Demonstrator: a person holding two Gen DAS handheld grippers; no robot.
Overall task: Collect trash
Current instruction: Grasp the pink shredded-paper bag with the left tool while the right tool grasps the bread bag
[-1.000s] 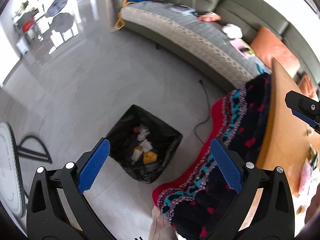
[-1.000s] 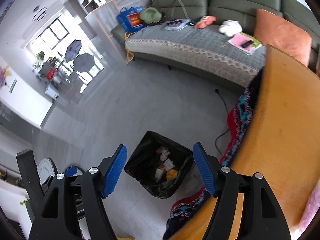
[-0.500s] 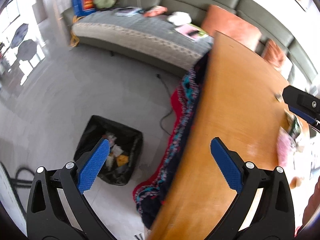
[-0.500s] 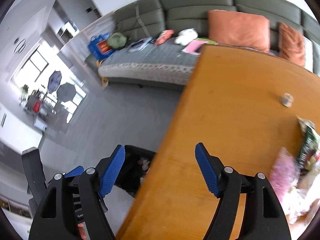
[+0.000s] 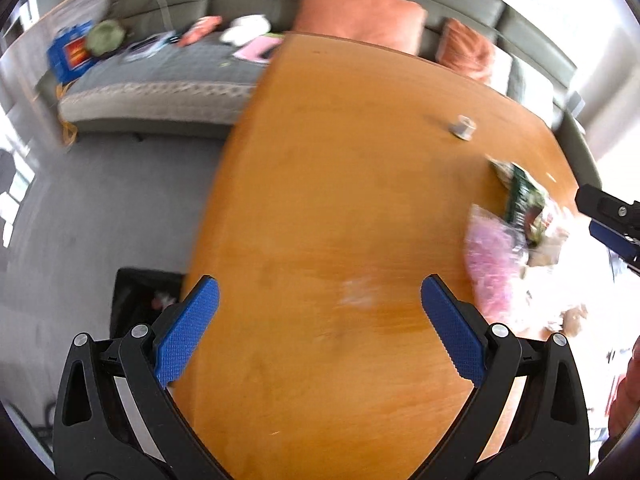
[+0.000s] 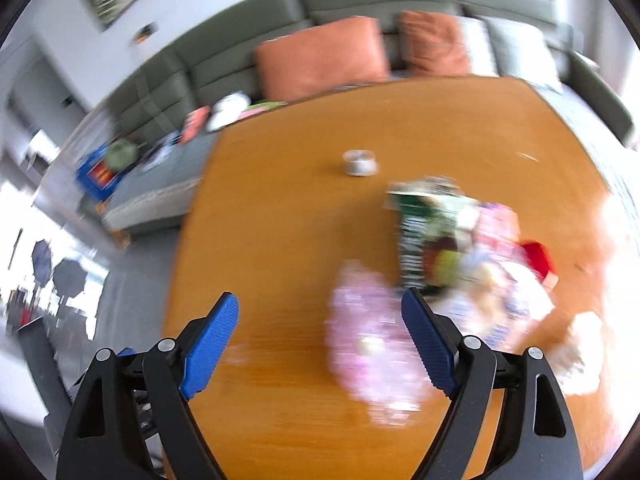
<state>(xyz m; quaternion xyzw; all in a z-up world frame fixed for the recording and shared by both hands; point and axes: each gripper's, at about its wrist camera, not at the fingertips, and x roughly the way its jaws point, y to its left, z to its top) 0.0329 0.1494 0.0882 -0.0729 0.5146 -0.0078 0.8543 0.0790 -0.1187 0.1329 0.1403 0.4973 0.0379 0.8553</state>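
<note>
- Your left gripper (image 5: 316, 320) is spread wide with nothing between the blue pads (image 5: 187, 330). It hangs over bare table (image 5: 340, 184) near the left edge.
- Your right gripper (image 6: 320, 340) is also spread and empty. A pink wrapper (image 6: 372, 340) lies on the table (image 6: 280, 200) in the gap, close to the right pad; contact can't be judged through the blur.
- The trash pile (image 6: 460, 248) sits toward the table's right side: green-and-white packet (image 6: 414, 236), red piece (image 6: 538, 256), pale scraps, all touching or overlapping.
- A small white cup (image 6: 360, 162) stands apart, nearer the far edge.
- The left half of the table is open wood right to its edge.
- The black bin (image 5: 140, 296) is on the floor just beside the left edge, partly behind your left pad.
- The sofa (image 5: 160, 80) runs beyond the far edge, with open grey floor (image 5: 100, 200) between it and the bin.
</note>
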